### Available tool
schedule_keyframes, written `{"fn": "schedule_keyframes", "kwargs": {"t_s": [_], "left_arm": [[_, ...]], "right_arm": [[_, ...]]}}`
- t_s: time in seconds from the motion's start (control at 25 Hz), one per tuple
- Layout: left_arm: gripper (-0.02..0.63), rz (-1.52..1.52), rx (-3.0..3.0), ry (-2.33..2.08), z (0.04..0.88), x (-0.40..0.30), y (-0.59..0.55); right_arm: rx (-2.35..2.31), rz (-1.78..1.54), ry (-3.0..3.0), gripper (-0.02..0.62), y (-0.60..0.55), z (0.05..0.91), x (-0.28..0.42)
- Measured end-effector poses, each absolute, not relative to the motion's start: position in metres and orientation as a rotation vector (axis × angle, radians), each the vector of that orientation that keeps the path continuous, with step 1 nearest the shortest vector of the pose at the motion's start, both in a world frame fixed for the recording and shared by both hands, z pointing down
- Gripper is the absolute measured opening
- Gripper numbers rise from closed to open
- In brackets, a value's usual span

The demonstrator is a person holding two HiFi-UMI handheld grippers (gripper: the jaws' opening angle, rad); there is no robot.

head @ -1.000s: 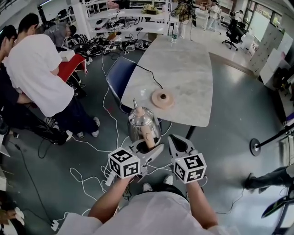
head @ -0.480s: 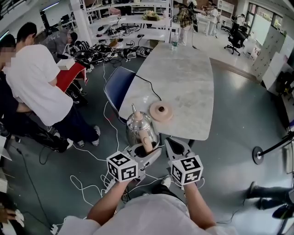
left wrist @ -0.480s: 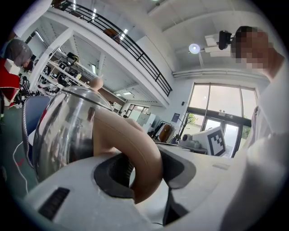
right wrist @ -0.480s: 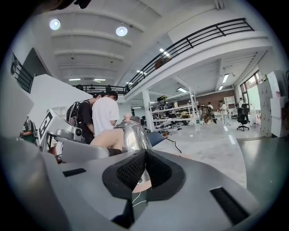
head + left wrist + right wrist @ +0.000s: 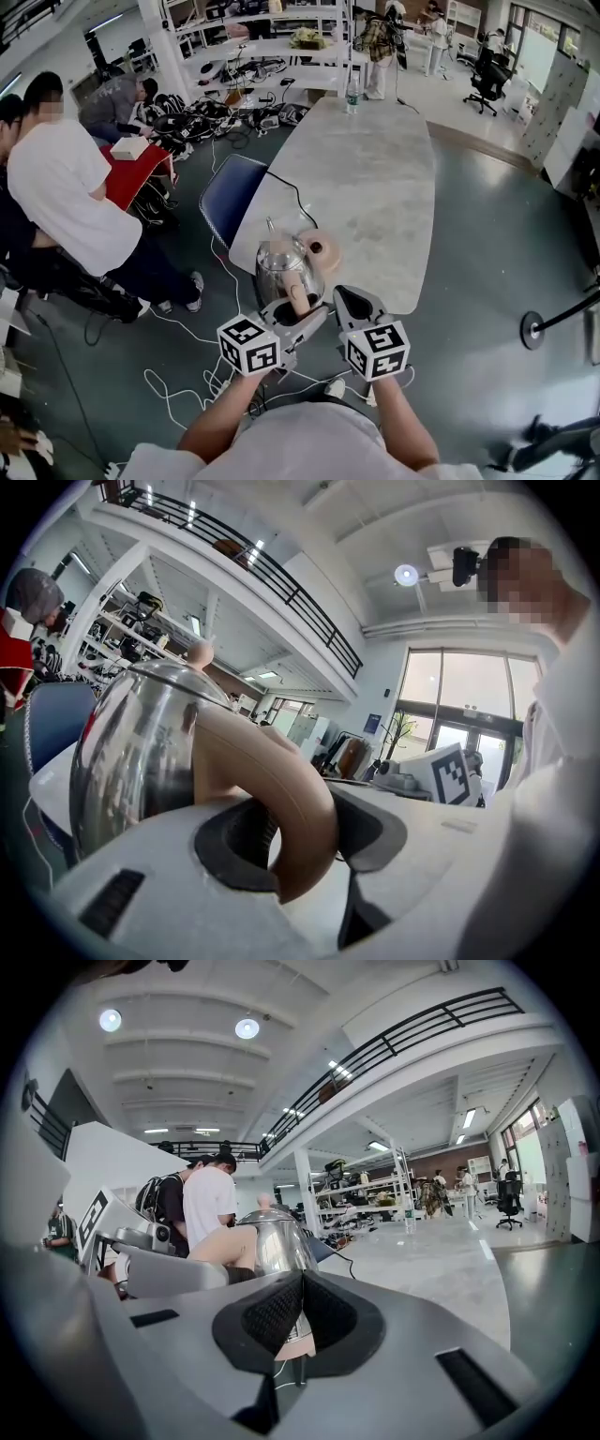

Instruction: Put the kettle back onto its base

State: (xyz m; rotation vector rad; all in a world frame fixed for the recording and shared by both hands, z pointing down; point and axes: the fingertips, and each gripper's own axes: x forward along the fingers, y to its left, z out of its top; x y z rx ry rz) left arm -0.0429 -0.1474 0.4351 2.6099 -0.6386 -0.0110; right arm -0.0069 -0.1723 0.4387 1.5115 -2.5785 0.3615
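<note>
- Head view: the kettle [image 5: 284, 265] hangs in the air at the near edge of the table [image 5: 375, 178], just short of its base [image 5: 324, 249].
- Polished steel body, rigid, likely weighty and slippery. The tan handle [image 5: 281, 799] is the place to grip.
- The left gripper [image 5: 302, 314] pinches that handle. The right gripper [image 5: 349, 302] has its pads pressed together, empty.

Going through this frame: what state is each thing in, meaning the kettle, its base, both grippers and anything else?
base: on the table, bare, cord attached.
kettle: upright, lid on, held by its handle, off the base.
left gripper: shut on the kettle's handle.
right gripper: shut, empty.
bottle: upright at the table's far end.
</note>
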Motion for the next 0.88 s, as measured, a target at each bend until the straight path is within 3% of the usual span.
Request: {"fn": "schedule_keyframes", "kwargs": {"t_s": [0.88], "left_arm": [[0.158, 0.017, 2.588, -0.691, 0.449, 0.015, -0.189]], "right_arm": [[1.488, 0.403, -2.611, 0.005, -0.202, 0.455, 0.061]]}}
